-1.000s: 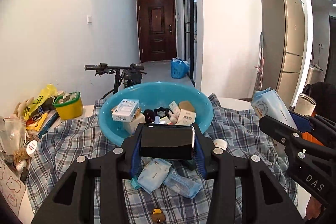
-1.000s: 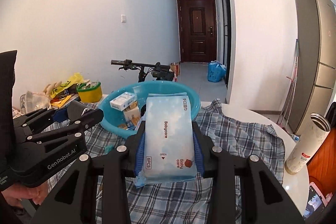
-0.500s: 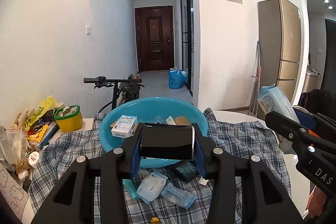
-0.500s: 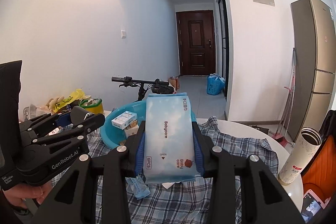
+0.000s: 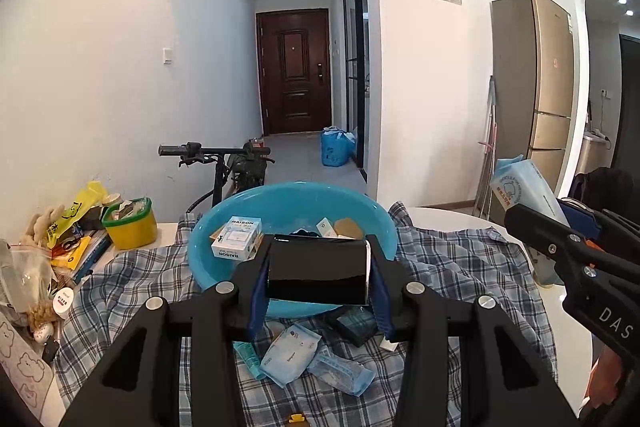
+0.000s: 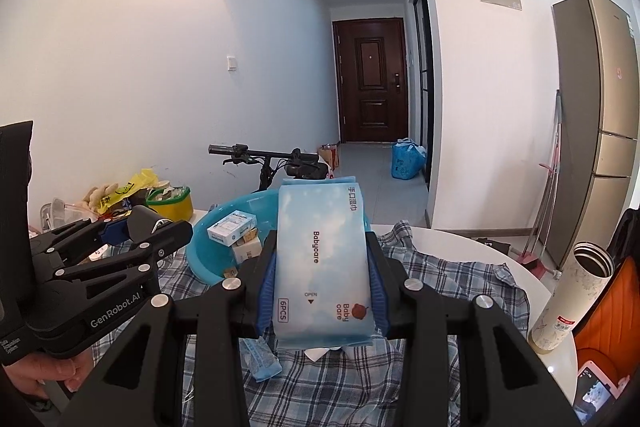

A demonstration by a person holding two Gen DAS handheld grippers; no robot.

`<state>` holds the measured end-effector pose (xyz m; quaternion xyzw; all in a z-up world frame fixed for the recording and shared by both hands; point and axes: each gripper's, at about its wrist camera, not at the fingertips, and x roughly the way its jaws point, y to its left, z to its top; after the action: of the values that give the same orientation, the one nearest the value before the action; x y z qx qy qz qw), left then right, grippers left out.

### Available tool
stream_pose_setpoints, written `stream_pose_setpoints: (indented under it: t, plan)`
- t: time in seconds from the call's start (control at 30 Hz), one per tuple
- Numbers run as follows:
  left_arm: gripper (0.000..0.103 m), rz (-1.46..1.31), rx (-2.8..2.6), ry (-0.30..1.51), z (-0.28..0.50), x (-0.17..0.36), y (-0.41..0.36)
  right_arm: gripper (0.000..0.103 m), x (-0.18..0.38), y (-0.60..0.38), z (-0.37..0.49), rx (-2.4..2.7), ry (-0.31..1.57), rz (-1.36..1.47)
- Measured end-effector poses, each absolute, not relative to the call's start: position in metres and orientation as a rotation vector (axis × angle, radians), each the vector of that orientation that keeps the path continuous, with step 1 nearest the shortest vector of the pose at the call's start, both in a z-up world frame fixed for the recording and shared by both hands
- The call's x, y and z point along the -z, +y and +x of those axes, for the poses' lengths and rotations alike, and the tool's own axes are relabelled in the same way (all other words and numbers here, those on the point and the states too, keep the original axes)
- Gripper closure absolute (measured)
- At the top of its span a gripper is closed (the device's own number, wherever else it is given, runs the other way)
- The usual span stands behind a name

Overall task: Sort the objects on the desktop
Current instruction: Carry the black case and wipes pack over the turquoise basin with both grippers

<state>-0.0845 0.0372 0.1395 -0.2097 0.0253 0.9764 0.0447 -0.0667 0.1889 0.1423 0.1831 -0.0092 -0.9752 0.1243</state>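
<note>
My left gripper is shut on a glossy black box and holds it above the near rim of a blue basin. The basin holds a white RAISON box and other small items. My right gripper is shut on a pale blue Babycare wipes pack, held above the checked cloth. The basin also shows in the right wrist view. The wipes pack shows at the right of the left wrist view. Small blue packets lie on the cloth below the left gripper.
A yellow tub, books and bags crowd the table's left side. A white thermos stands at the right, beside an orange item and a phone. A bicycle stands behind the table.
Both grippers have risen with their loads. The basin and the packets on the cloth now sit lower in both views.
</note>
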Motion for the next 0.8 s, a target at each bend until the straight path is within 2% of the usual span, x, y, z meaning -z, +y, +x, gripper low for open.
stream_pose_setpoints:
  t: [0.4, 0.8]
  plan:
    - [0.058, -0.661, -2.990, 0.066, -0.118, -0.134, 0.029, 0.065, -0.142, 0.184, -0.099, 2.832, -0.008, 0.554]
    - [0.058, -0.668, -3.038, 0.049, -0.188, -0.126, 0.010, 0.065, -0.141, 0.168, -0.168, 2.830, 0.010, 0.593]
